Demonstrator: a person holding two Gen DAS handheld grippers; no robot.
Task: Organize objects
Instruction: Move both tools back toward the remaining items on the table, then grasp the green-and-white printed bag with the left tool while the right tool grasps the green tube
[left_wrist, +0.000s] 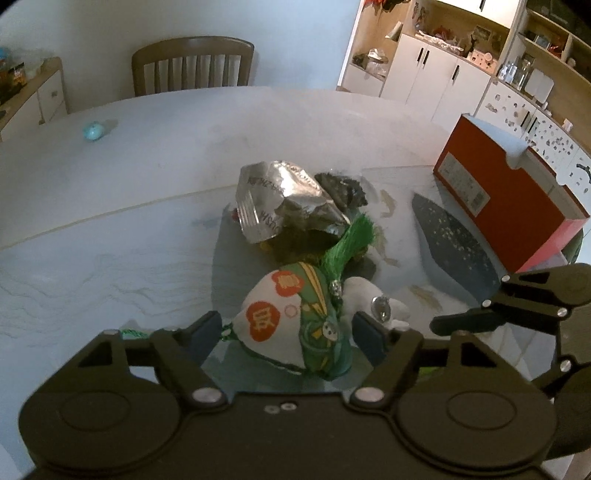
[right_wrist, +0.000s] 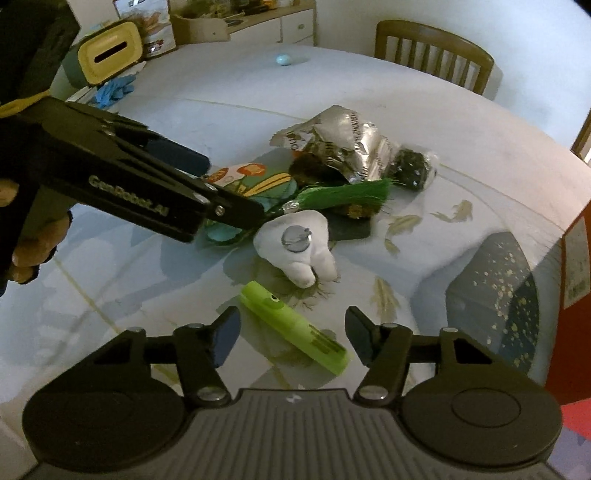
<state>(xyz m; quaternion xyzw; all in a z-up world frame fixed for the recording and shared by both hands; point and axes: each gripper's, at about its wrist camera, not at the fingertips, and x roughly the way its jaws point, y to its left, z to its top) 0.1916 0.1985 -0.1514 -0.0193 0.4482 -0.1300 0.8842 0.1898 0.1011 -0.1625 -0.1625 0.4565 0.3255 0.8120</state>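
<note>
A: We are working at a pale marbled counter (left_wrist: 110, 229) in a dining room, with a wooden chair (left_wrist: 192, 64) at the far side, white cabinets (left_wrist: 436, 74) beyond, and a red box (left_wrist: 509, 192) standing at the right edge

B: And the clutter is sitting in the middle. We are bringing the left gripper (left_wrist: 286, 334) down around the embroidered sachet (left_wrist: 291, 325) with its green tassel (left_wrist: 351, 236); the sachet is lying between the jaws, which are standing apart, and we are not seeing the pads pressing it yet

A: It is looking soft and light, so we are judging it will squash and sag. We are favouring a grip across the padded body, not the tassel, which would slip

B: The right gripper (right_wrist: 291, 339) is hanging over the green marker (right_wrist: 295, 328), jaws released, one on each side of it and not touching

A: That one is looking stiff, smooth and light, and it is lying skewed to the jaws. We are thinking mid-barrel is the place, squared up so it is not rolling away

B: The white plush tooth (right_wrist: 299, 247) is lying just beyond it, beside the crumpled foil bag (right_wrist: 343, 140); both are looking light, the foil crinkly and easily crushed
</note>
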